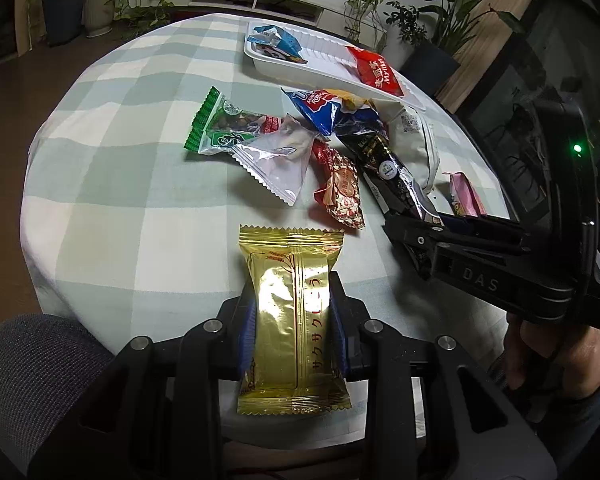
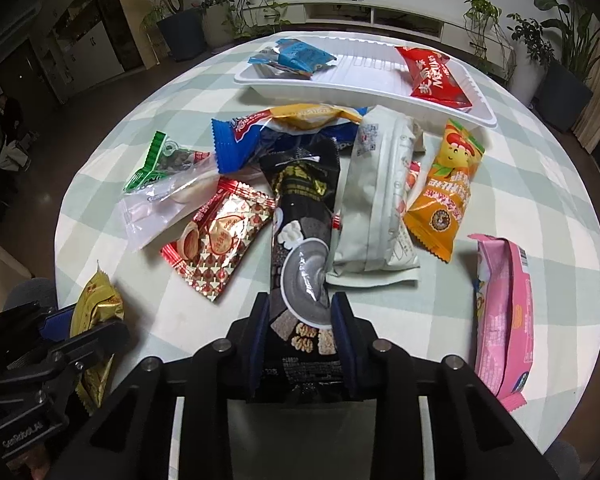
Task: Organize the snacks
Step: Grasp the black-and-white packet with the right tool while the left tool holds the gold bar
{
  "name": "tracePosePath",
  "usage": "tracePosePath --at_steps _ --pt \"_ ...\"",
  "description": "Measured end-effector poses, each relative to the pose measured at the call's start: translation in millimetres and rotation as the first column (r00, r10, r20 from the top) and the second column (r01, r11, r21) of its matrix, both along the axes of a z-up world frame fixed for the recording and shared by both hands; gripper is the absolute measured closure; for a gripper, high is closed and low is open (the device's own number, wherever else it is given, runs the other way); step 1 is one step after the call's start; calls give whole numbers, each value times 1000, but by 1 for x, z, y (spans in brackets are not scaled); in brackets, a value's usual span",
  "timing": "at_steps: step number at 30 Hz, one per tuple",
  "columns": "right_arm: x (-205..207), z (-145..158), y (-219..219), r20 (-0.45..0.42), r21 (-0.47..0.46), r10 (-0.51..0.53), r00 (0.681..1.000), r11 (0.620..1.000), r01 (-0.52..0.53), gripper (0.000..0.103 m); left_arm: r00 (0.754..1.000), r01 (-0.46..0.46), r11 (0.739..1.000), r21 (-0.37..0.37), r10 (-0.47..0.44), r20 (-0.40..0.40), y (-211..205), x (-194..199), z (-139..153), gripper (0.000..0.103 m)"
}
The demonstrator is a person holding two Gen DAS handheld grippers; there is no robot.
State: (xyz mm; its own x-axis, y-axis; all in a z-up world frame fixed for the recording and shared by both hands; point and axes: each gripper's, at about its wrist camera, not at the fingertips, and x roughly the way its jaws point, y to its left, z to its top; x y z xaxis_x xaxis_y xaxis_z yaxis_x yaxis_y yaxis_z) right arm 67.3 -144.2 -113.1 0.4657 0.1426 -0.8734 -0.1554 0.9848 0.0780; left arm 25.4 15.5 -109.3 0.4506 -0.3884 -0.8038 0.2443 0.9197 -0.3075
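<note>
Left tool (image 1: 292, 320) is pinching a gold foil snack packet (image 1: 292, 320) between its blue pads, the packet lying lengthwise along the fingers over the near edge of the worktop (image 1: 112, 184). Right tool (image 2: 300, 336) is clamped on the near end of a long black snack packet (image 2: 304, 216), whose far end runs under the pile of wrappers in the middle of the checked cloth.

Pile, as seen from the right wrist: a red patterned packet (image 2: 220, 236) just left of the black one, overlapped at its far side by a clear packet (image 2: 168, 204), which lies across a green-edged packet (image 2: 160, 160). A blue-and-yellow packet (image 2: 284, 124) lies across the far end of the black one. A pale white packet (image 2: 380, 196) lies touching the black packet's right side, with an orange packet (image 2: 448, 188) just beside it. A pink packet (image 2: 504, 308) lies apart at the right.

White tray (image 2: 340, 84) stands at the far side of the worktop, beyond the pile. It holds a blue packet (image 2: 296, 58) at its left end and a red packet (image 2: 436, 76) at its right end, well apart
</note>
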Motion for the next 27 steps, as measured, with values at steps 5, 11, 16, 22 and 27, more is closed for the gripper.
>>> tracePosePath --at_steps 5,11,16,22,27 --pt "-13 4 -9 4 73 -11 1000 997 11 74 1000 1 1000 -7 -1 2 0 -1 1 75" --pt "-31 18 -21 47 157 -17 999 988 9 76 1000 1 1000 -15 -1 7 -1 -2 1 75" --pt "-34 22 -33 52 219 -31 998 976 19 76 1000 12 1000 -11 -12 10 -6 -1 3 75" --pt "-35 15 -33 20 196 -10 1000 981 6 79 1000 18 1000 8 -18 2 -9 0 -1 75" --pt "-33 12 -10 -22 39 65 998 997 -64 63 1000 18 1000 12 -19 2 -10 -1 -1 75"
